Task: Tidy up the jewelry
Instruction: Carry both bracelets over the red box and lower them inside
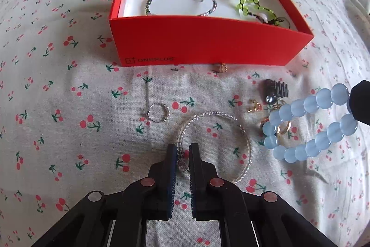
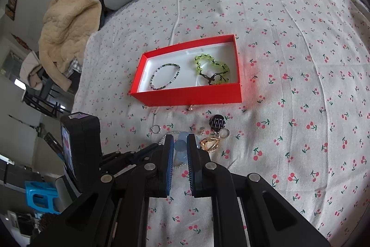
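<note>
The red box (image 1: 208, 38) is laid broadside; two beaded bracelets (image 1: 180, 2) are kept inside. Before it, a clear bracelet (image 1: 245, 147) is clamped by the left gripper (image 1: 182, 152), a blue bracelet (image 1: 312, 126) by the right gripper (image 2: 180, 145).

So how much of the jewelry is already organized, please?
Two bracelets, a dark beaded bracelet and a green one, already lie in the red box. The left gripper is shut on the clear bracelet; the right gripper is shut on the blue bracelet. A silver ring and other small pieces remain outside.
</note>
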Action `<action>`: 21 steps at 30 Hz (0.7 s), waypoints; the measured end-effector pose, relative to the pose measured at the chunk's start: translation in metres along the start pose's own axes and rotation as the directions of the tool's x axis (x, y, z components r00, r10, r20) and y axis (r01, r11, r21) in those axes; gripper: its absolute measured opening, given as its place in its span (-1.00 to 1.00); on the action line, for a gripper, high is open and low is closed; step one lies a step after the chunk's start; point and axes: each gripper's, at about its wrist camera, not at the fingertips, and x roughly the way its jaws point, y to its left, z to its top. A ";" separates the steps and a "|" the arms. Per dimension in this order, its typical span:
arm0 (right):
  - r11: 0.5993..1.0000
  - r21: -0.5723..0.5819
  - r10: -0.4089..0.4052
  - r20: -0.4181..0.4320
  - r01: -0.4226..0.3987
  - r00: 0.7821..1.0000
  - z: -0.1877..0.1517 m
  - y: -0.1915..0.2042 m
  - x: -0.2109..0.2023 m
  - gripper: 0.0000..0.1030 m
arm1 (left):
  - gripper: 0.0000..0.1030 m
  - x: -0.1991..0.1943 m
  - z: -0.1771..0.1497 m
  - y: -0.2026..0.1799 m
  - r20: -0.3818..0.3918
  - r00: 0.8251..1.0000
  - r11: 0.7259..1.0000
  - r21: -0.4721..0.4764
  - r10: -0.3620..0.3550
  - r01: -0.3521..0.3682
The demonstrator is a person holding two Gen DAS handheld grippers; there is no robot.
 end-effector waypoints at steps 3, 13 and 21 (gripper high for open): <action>1.000 -0.011 0.007 0.013 -0.007 1.000 0.001 0.002 -0.006 -0.77 | -0.92 -0.014 0.000 0.004 0.030 0.999 1.000 -0.013 -0.022 0.022; 0.999 -0.024 0.033 0.071 -0.031 0.997 0.006 0.012 -0.024 -0.76 | -0.92 -0.064 0.013 0.009 0.151 0.985 0.996 -0.019 -0.083 0.087; 0.999 -0.005 0.048 0.132 -0.048 0.990 0.020 0.014 -0.034 -0.76 | -0.92 -0.084 0.025 0.005 0.211 0.972 0.993 -0.023 -0.108 0.115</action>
